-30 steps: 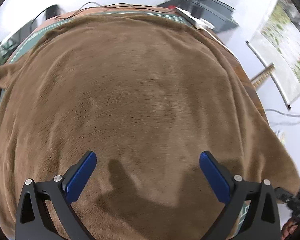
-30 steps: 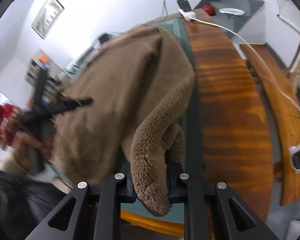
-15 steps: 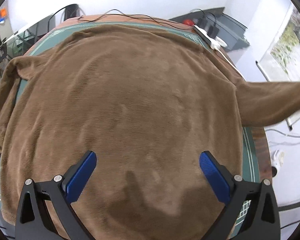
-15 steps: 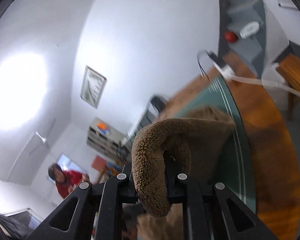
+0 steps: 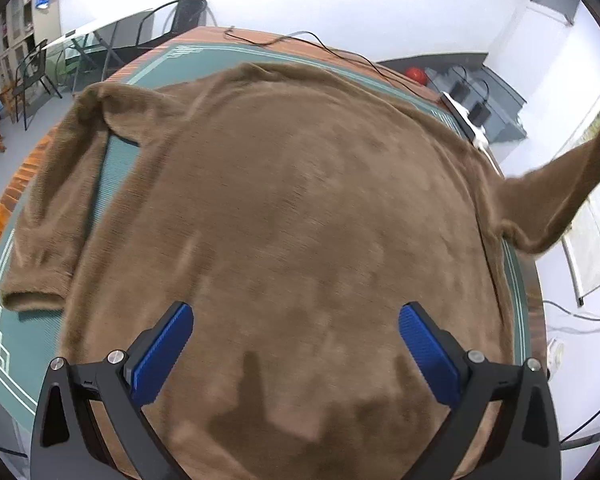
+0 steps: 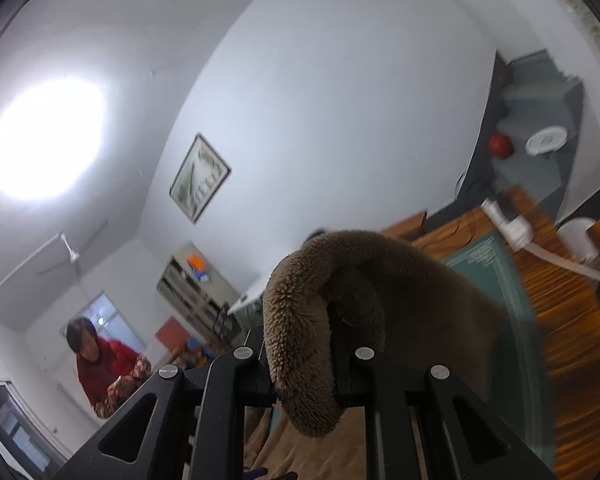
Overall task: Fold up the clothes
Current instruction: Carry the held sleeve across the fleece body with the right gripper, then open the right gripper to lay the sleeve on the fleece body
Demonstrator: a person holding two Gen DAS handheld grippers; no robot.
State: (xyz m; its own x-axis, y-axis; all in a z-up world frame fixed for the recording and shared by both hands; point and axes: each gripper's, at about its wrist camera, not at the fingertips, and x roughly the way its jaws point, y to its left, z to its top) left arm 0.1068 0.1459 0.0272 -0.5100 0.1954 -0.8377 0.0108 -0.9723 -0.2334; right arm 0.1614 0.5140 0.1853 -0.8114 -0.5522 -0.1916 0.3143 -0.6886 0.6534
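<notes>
Brown fleece sweater [image 5: 300, 208] lies spread flat on green mat [image 5: 4, 320] over wooden desk [image 6: 572, 320], filling most of left wrist view. Left gripper [image 5: 296, 344] hovers above its hem, blue fingers [image 5: 162, 354] wide apart, nothing between them. One sleeve [image 5: 52, 208] lies flat at 9 o'clock; other sleeve [image 5: 552, 188] lifted off toward 3 o'clock. Right gripper [image 6: 304, 368] fingers clamped on that sleeve's cuff [image 6: 300, 340], raised above desk. Person in red [image 6: 100, 364] in background at 8 o'clock.
</notes>
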